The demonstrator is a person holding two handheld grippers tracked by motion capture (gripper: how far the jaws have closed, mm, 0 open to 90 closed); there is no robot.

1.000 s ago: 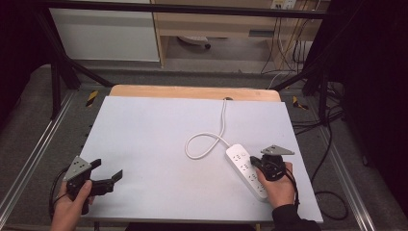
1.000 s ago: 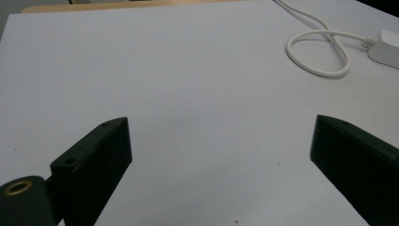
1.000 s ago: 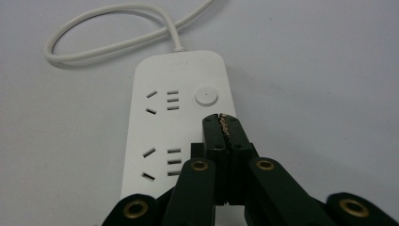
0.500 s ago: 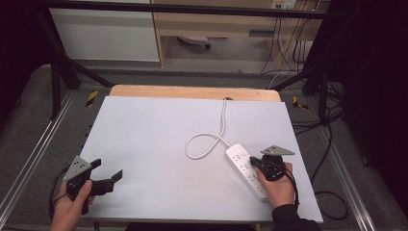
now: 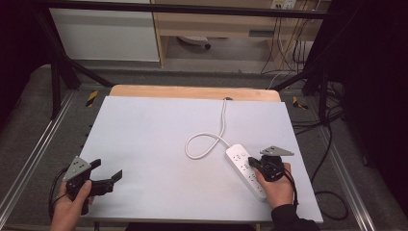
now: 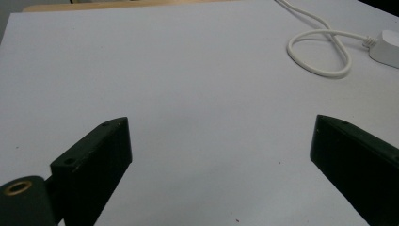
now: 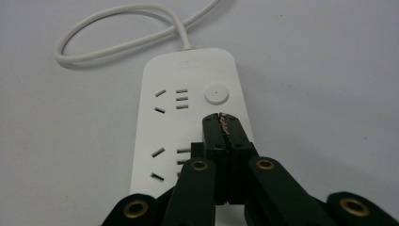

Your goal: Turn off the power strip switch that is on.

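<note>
A white power strip lies on the grey table mat at the right, its white cable looping left and running to the far edge. In the right gripper view the power strip has several sockets and a round button. My right gripper is shut with nothing between its jaws, its tips hovering over the strip just short of the button. That right gripper sits over the strip's near half. My left gripper rests open at the near left, jaws wide apart over bare mat.
The grey mat covers a wooden table whose far edge shows. Metal rails run along both sides. Black cables lie on the floor at the right. In the left gripper view the cable loop lies far ahead.
</note>
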